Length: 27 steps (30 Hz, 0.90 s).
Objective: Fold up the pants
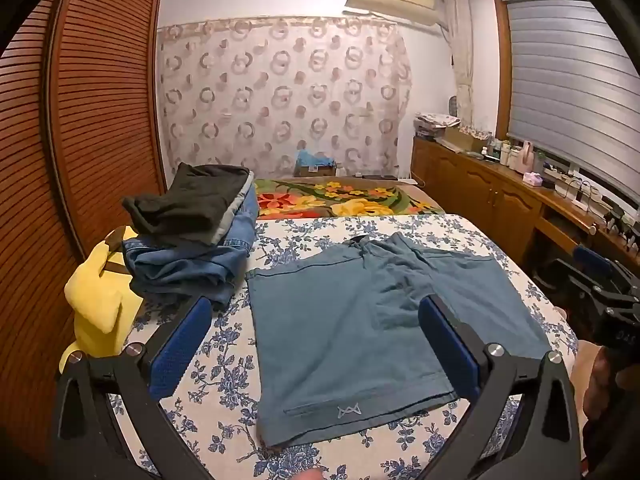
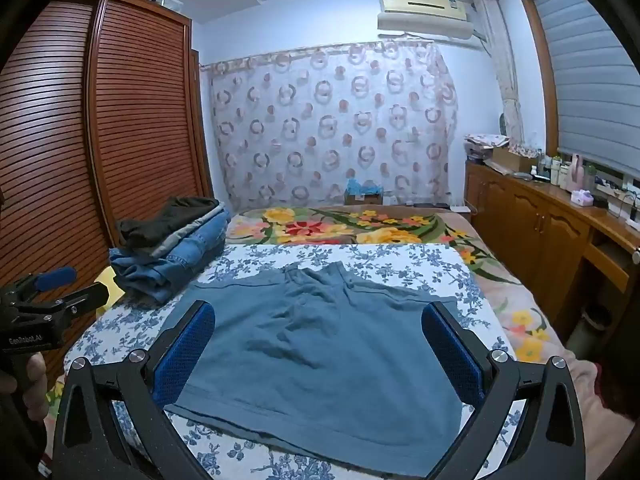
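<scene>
Both grippers (image 1: 316,344) (image 2: 320,348) spread wide, empty, above teal shorts (image 1: 352,320); embroidered hem logo (image 1: 349,411) only in left view

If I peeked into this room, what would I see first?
First you would see the teal shorts spread flat in the middle of the blue-flowered sheet. Both grippers hover over them with jaws wide open, the left gripper and the right gripper. To the left of the shorts sits a pile of folded clothes, with a bright yellow cloth beside it.

Home bedroom, bed (image 2: 400,258) with floral covers, louvred wardrobe (image 2: 120,120), curtain (image 2: 332,124), wall air conditioner (image 2: 424,12)
</scene>
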Motion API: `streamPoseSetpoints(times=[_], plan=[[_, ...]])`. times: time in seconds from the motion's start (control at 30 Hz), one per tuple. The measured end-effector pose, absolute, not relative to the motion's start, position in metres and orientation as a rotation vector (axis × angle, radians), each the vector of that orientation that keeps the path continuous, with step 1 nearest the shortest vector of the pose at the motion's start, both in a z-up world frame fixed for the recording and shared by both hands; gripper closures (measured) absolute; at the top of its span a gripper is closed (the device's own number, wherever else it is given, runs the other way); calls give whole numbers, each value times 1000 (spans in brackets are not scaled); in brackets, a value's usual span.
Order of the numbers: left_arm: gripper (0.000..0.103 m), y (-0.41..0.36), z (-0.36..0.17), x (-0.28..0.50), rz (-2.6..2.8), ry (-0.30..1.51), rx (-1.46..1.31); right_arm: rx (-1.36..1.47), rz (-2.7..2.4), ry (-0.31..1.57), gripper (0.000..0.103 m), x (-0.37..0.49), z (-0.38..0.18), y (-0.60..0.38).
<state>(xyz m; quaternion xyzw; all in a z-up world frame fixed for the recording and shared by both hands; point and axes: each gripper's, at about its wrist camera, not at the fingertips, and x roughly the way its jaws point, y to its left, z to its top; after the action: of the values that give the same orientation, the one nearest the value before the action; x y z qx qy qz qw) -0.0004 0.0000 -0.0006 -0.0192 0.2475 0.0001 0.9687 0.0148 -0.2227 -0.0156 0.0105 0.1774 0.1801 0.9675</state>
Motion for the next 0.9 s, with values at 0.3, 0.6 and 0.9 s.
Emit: streamPoseSetpoints(times=[0.3,0.6,0.9], plan=[[0,0,0,-1,3,494,-38,8,357,375,0,12,-15,-223],[0,-4,0,1,2,492,-35,15,355,379,0,16,-17,-222],[0,-12,3,-3,2,490,-34,15,356,380,0,15,-17,-224]])
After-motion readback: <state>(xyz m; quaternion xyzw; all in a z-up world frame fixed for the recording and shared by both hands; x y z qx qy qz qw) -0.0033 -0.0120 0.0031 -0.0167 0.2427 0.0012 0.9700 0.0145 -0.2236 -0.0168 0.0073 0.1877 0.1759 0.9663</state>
